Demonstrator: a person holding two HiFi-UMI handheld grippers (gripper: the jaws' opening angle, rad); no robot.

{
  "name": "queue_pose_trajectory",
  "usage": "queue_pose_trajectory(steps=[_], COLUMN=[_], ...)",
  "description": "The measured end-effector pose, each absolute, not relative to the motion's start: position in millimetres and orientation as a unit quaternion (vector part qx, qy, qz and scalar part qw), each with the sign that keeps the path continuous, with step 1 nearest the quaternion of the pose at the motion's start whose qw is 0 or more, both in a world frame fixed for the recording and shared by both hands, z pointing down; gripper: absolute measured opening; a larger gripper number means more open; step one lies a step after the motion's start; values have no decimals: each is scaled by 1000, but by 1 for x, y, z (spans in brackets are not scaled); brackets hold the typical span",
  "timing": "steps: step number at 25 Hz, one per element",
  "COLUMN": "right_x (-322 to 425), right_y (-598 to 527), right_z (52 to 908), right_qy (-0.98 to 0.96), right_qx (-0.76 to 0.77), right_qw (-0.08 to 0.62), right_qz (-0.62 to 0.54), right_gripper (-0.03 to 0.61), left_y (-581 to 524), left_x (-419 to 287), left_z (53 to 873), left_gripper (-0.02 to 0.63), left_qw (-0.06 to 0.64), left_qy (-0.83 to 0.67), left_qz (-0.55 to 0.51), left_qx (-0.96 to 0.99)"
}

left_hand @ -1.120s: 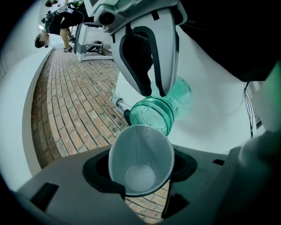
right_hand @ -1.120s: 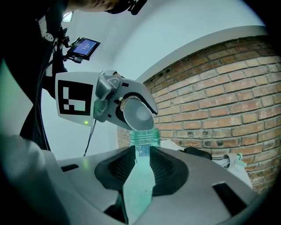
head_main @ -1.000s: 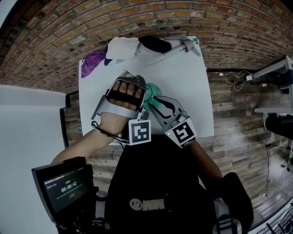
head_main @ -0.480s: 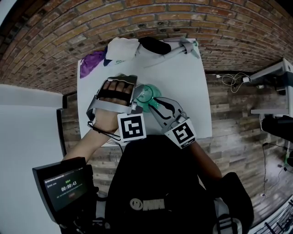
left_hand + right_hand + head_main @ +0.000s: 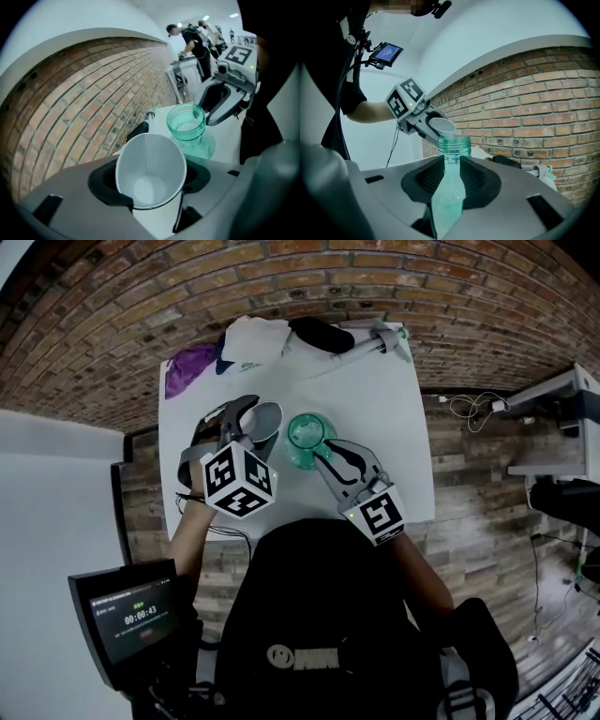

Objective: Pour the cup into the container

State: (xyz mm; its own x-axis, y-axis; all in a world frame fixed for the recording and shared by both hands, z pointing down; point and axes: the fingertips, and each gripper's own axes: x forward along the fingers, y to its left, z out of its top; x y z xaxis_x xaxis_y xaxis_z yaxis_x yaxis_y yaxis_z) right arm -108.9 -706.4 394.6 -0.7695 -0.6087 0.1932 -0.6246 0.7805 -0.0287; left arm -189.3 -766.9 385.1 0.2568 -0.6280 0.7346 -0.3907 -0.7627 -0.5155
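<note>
My left tool (image 5: 253, 423) pinches the white cup (image 5: 150, 171), which is tipped with its mouth just beside the green container (image 5: 306, 439). My right tool (image 5: 323, 448) clamps that container, upright near the middle of the surface (image 5: 394, 409).

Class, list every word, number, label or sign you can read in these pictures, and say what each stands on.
"00:00:43": on the small screen, lower left in the head view.
Other lines on that screen: too small to read.
Print on the black shirt: blurred, unreadable.
Marker cubes: square patterns only, no words.
Paper cup, green jar: no print visible.
</note>
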Motion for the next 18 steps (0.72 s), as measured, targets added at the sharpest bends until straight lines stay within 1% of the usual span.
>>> queue_pose_trajectory(steps=[3, 5, 7, 9, 12, 18], right_x=[-108, -108, -107, -106, -104, -108], right_y=[-706, -706, -707, -709, -708, -701], right_z=[394, 393, 393, 393, 393, 396], right_qy=[-935, -931, -929, -925, -916, -902], right_qx=[338, 347, 352, 359, 378, 406], right_qw=[98, 104, 109, 114, 122, 134], right_qz=[46, 49, 47, 50, 58, 61], right_gripper=[106, 106, 106, 106, 106, 106], left_y=[-765, -759, -752, -741, -727, -716], left_x=[-216, -229, -239, -246, -247, -253], left_z=[398, 408, 422, 446, 482, 527], left_gripper=[275, 275, 275, 275, 275, 275], left_qw=[15, -65, -124, -137, -135, -164], left_qy=[384, 416, 446, 465, 468, 465], left_qz=[-418, -314, -216, -179, -176, -180], left_qx=[-823, -851, -860, -856, -855, -851])
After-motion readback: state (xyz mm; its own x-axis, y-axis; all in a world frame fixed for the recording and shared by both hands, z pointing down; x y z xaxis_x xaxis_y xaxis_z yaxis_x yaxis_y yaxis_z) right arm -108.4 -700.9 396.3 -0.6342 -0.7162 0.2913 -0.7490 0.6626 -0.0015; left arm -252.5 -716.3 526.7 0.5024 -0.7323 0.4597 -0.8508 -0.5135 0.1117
